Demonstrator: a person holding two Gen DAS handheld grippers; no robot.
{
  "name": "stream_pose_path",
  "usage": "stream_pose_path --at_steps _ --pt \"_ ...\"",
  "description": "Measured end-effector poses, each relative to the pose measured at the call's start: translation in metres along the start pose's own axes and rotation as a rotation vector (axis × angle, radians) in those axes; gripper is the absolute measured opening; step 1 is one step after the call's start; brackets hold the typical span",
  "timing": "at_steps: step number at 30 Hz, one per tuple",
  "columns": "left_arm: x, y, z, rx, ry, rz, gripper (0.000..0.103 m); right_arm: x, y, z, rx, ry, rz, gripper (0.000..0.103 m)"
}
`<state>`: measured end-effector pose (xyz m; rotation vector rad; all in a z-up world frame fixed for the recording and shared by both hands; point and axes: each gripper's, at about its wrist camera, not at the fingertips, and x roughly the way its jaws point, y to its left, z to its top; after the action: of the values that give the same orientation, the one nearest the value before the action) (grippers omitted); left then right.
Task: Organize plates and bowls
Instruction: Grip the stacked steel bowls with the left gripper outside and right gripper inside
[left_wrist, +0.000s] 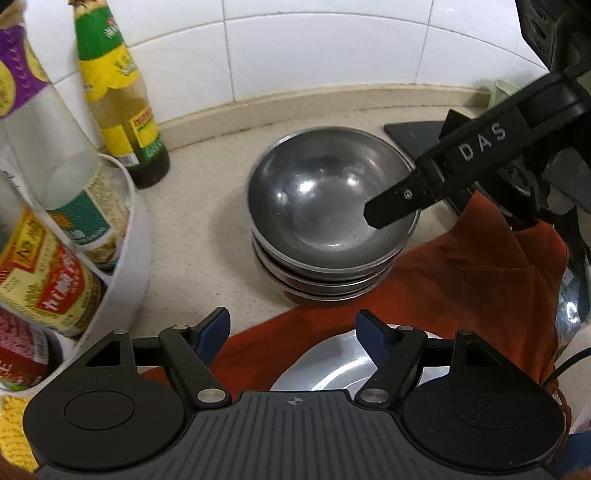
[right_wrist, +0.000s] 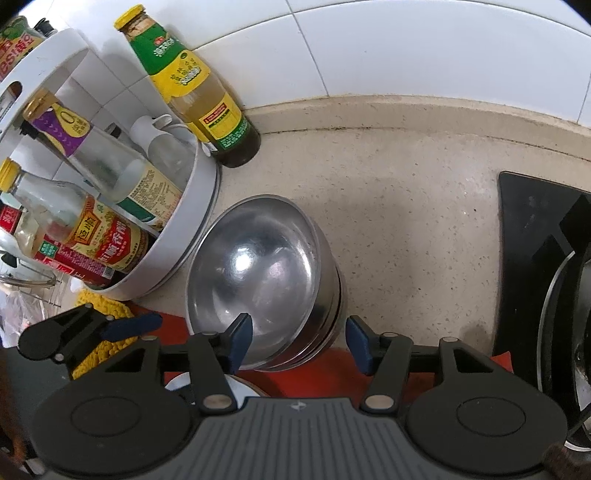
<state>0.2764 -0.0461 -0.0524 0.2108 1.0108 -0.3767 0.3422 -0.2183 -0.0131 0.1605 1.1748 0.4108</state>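
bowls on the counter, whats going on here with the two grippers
A person with a gripper in each hand is tidying dishes on a speckled kitchen counter. A stack of shiny steel bowls stands by the white round bottle rack. The right gripper is at the stack's near edge, one finger over the top bowl's rim, jaws apart and not pressing. The left gripper hangs open over a flat steel plate lying on an orange-red cloth, holding nothing.
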Motion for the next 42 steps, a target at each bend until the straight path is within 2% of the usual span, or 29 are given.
stream_pose_path --at_steps 15,18,25,32,42 --pt "0.042 -0.003 0.011 0.041 0.054 -0.073 0.080 0.018 -0.016 0.008 0.071 0.017 -0.006 0.055" --pt "0.054 -0.007 0.020 0.065 0.066 -0.082 0.086 0.022 -0.023 0.013 0.096 0.014 -0.006 0.056" --pt "0.076 -0.006 0.043 0.080 0.003 -0.126 0.087 0.036 -0.041 0.027 0.173 -0.002 0.001 0.056" --pt "0.088 -0.007 0.036 0.200 -0.124 -0.109 0.093 0.043 -0.052 0.040 0.182 -0.016 0.005 0.061" --pt "0.109 -0.001 0.039 0.251 -0.167 -0.168 0.098 0.059 -0.053 0.054 0.152 -0.042 0.085 0.064"
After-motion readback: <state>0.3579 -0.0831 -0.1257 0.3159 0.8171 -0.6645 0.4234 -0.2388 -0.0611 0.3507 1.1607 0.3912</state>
